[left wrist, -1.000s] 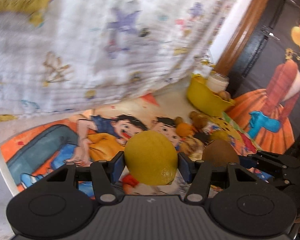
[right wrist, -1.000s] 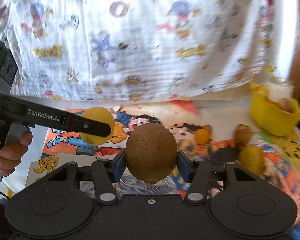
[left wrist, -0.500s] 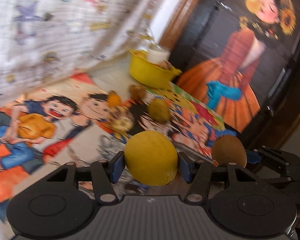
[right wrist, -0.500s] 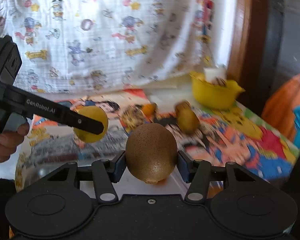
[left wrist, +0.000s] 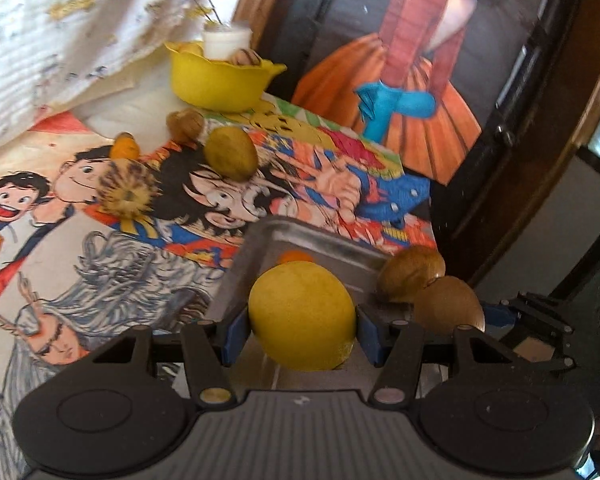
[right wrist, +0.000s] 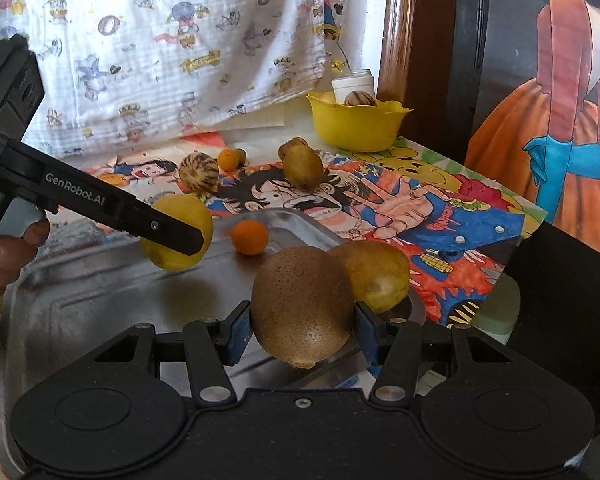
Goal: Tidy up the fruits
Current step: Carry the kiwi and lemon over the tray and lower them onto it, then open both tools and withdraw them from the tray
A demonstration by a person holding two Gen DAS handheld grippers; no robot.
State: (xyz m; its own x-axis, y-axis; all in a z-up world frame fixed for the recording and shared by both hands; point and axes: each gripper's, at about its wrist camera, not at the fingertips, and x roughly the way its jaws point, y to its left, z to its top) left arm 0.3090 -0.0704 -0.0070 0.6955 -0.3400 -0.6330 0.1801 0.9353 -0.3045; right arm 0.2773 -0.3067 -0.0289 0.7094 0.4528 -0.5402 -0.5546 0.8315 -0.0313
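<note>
My left gripper (left wrist: 302,332) is shut on a yellow lemon (left wrist: 302,312) and holds it just above the near part of a metal tray (left wrist: 324,242). My right gripper (right wrist: 302,330) is shut on a brown kiwi (right wrist: 302,304) over the tray's (right wrist: 80,292) right side. In the right wrist view the lemon (right wrist: 180,208) hangs at the left in the left gripper (right wrist: 180,238). A small orange (right wrist: 250,237) and a yellow-brown fruit (right wrist: 376,274) lie in the tray.
Loose fruit sits on the cartoon mat (right wrist: 400,200) behind the tray: a striped one (right wrist: 199,172), a small orange (right wrist: 228,159) and a greenish-brown one (right wrist: 303,166). A yellow bowl (right wrist: 358,124) with a white cup (right wrist: 354,84) stands at the back. The table edge drops off at the right.
Both grippers have swung right and a little down with their fruits, from over the cartoon mat to over the metal tray. Their grips look unchanged.
</note>
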